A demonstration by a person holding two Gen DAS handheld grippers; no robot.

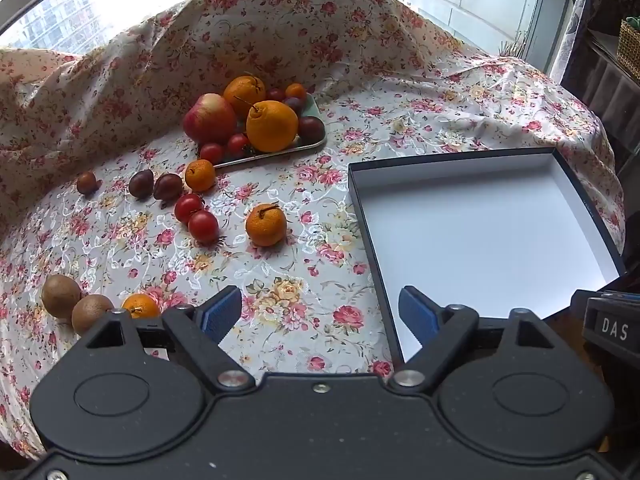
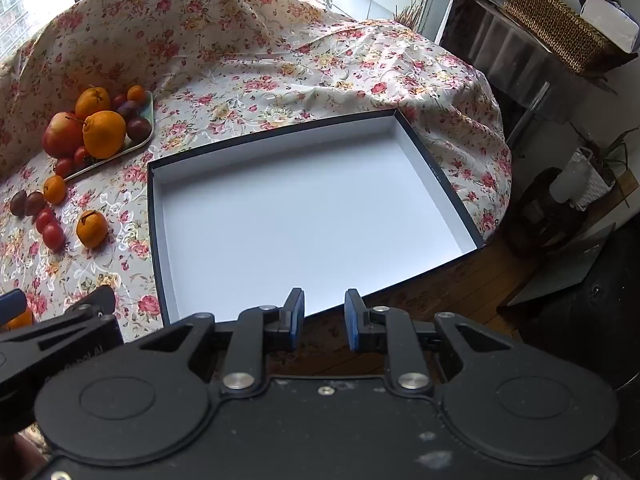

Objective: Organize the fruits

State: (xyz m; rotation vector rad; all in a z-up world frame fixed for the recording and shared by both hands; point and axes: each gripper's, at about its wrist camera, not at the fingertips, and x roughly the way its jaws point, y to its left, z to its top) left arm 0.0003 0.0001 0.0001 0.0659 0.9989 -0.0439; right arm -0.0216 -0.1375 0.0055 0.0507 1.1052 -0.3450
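Observation:
My left gripper (image 1: 318,294) hangs open and wide over the floral tablecloth (image 1: 304,184), with nothing between its blue pads. Ahead of it lie a loose orange (image 1: 266,225), two red tomatoes (image 1: 196,216), a small orange (image 1: 200,176) and dark plums (image 1: 154,186). Two kiwis (image 1: 76,304) and another orange (image 1: 141,306) sit by its left finger. A tray (image 1: 280,152) at the back holds an apple (image 1: 209,118), oranges and small fruit. The shallow white-lined box (image 2: 304,216) is empty. My right gripper (image 2: 324,294) is shut on nothing at the box's near edge.
The cloth rises in a draped hump (image 1: 280,20) behind the tray, in front of a window. Right of the table are a wicker basket (image 2: 560,28) on a shelf, a potted plant (image 2: 592,176) and wooden floor (image 2: 460,280). A finger (image 2: 96,300) of the left gripper shows at lower left.

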